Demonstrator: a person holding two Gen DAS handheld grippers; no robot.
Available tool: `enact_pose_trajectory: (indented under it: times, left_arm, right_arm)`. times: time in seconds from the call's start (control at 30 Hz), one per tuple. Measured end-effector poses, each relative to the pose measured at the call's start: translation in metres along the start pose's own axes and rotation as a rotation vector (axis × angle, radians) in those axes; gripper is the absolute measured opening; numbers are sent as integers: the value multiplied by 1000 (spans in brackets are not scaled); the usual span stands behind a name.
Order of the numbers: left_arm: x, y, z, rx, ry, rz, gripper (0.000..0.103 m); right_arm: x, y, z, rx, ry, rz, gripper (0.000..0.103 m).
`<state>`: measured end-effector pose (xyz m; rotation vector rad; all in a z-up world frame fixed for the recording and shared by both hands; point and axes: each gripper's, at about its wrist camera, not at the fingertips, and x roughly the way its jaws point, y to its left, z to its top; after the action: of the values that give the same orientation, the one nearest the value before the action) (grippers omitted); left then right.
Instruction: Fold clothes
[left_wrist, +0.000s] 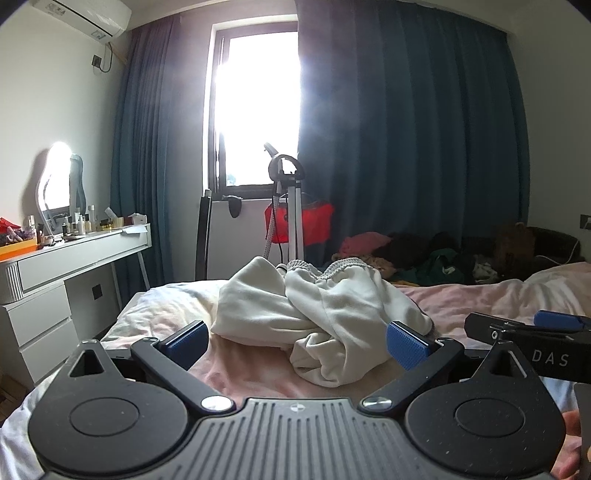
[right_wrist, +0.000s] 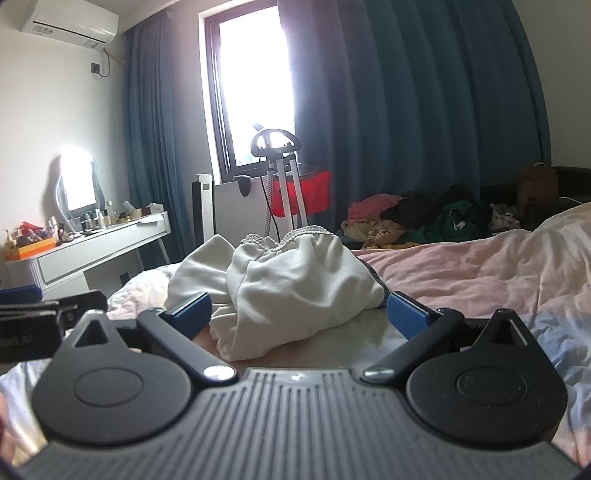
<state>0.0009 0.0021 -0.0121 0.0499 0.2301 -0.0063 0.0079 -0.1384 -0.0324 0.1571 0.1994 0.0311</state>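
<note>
Bedroom with dark blue curtains (left_wrist: 406, 129) and a bright window; work surface is a bed with a rumpled pale pink sheet (left_wrist: 480, 299).

Crumpled cream-white fleece garment with a ribbed elastic waistband (left_wrist: 317, 306): heaped near the foot of the bed, directly ahead of both grippers, waistband uppermost at the far side. Likely sweatpants; exact type not certain.

Left gripper (left_wrist: 299, 341): jaws fully spread, nothing between the pads, low over the sheet just short of the heap. Right gripper (right_wrist: 301, 312): likewise spread wide and empty, beside the left.

Handling estimate: light, soft, limp, thick-piled; not fragile, not slippery; sags when lifted and drags on the sheet. Recommended hold: ribbed waistband (right_wrist: 306, 233), one gripper at each end, pinching a single thickness, then lift and shake flat. Avoid bunched mid-folds.
</note>
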Motion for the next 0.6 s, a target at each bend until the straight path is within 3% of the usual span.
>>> enact_pose_trajectory:
  times: [0.4, 0.6]
  left_arm:
    - [-1, 1, 1, -2, 3, -3, 103]
    - [-5, 2, 6, -17, -6, -51, 103]
  right_arm:
    - [2, -1, -1, -4, 15, -6, 103]
    - [-4, 0, -2, 9, 1, 33, 103]
